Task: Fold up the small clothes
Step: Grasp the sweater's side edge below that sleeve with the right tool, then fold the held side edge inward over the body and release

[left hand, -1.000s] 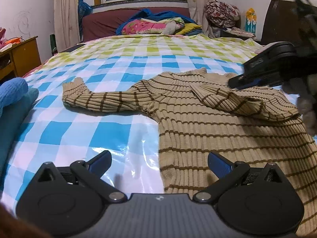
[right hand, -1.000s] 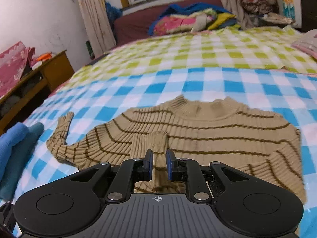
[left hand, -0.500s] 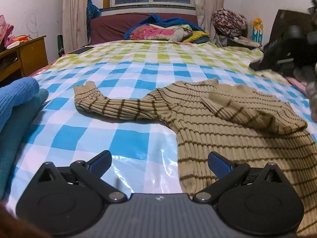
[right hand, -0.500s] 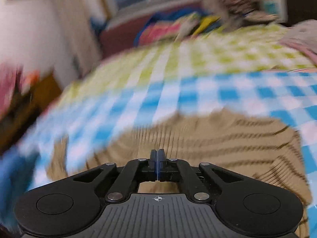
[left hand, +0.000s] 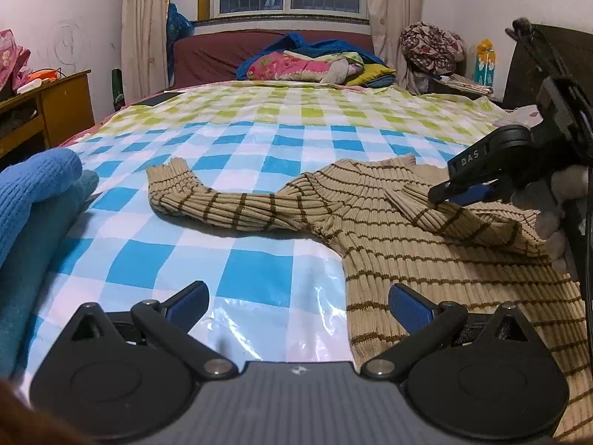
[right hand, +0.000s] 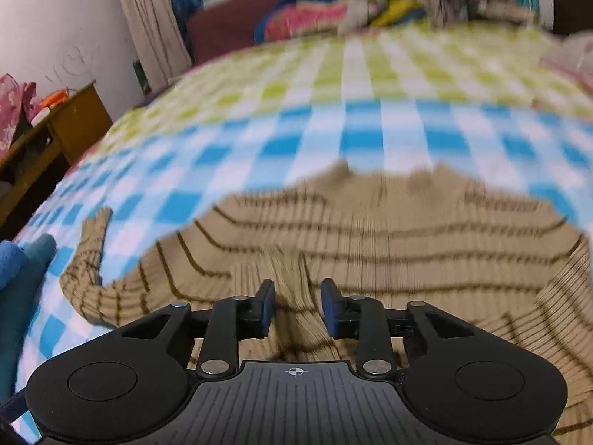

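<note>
right tongs [right hand: 294, 306] just reopened over the folded sleeve [right hand: 287, 270], left tongs [left hand: 298, 306] wide open; grab the flat sleeve [left hand: 222, 204] at its cuff

The black left tongs [left hand: 298, 306] hung with jaws spread wide; the black right tongs [right hand: 297, 306] had just been opening, part-spread, gripping nothing.

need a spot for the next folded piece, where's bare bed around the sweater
Bare checked sheet lies between the blue knit pile and the striped sweater, and beyond its collar toward the pillows. The sweater's side is crowded.
</note>
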Demonstrator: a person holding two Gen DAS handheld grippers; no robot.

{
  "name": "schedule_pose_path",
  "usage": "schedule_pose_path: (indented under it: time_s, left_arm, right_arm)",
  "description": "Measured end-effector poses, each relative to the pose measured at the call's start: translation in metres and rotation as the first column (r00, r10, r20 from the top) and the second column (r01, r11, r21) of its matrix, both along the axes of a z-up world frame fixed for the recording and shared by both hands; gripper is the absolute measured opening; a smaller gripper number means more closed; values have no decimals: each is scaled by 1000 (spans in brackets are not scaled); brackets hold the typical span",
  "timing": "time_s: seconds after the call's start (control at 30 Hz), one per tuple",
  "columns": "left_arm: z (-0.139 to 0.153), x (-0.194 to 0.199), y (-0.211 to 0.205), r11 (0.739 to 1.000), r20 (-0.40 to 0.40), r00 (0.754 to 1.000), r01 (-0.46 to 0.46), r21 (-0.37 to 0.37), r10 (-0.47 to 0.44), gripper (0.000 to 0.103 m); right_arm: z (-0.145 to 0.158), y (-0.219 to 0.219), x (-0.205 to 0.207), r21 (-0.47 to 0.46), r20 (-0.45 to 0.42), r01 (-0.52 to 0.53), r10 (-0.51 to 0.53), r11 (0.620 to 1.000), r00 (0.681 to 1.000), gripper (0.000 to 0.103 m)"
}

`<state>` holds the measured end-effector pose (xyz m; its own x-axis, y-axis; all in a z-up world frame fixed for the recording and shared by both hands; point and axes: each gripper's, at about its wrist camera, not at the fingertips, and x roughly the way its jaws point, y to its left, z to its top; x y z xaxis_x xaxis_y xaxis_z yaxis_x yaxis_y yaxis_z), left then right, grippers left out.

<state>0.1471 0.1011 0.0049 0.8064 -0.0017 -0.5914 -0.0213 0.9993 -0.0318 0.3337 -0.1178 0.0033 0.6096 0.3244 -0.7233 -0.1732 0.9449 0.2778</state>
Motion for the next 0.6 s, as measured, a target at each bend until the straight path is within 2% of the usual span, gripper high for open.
schedule_pose_path:
  time_s: [0.13, 0.27, 0.33, 0.47, 0.57, 0.6]
  left_arm:
    - [-4, 2, -3, 1000, -12, 1000, 4, 10, -4, 103]
    - [-8, 3, -4, 1000, -28, 1000, 12, 10, -12, 103]
    - [-9, 3, -4, 1000, -34, 999, 10, 10, -10, 103]
    - [-9, 3, -4, 1000, -38, 999, 7, 9, -7, 103]
    - [-9, 3, -5, 1000, -43, 999, 6, 6, -5, 103]
    - [-9, 4, -5, 1000, -44, 999, 4, 5, -3, 103]
  right_arm:
    - [-16, 6, 0, -3, -45, -41, 41, 999, 998, 29]
    - [-8, 7, -17, 16, -18, -57, 57, 998, 998, 14]
    - [0, 5, -25, 32, 11, -36, 36, 999, 999, 12]
    - [27, -7, -39, 65, 122, 88, -96, 994, 988, 11]
    - [52, -9, -47, 64, 265, 220, -229, 973, 937, 11]
    - [56, -6, -48, 78, 284, 242, -255, 967, 924, 11]
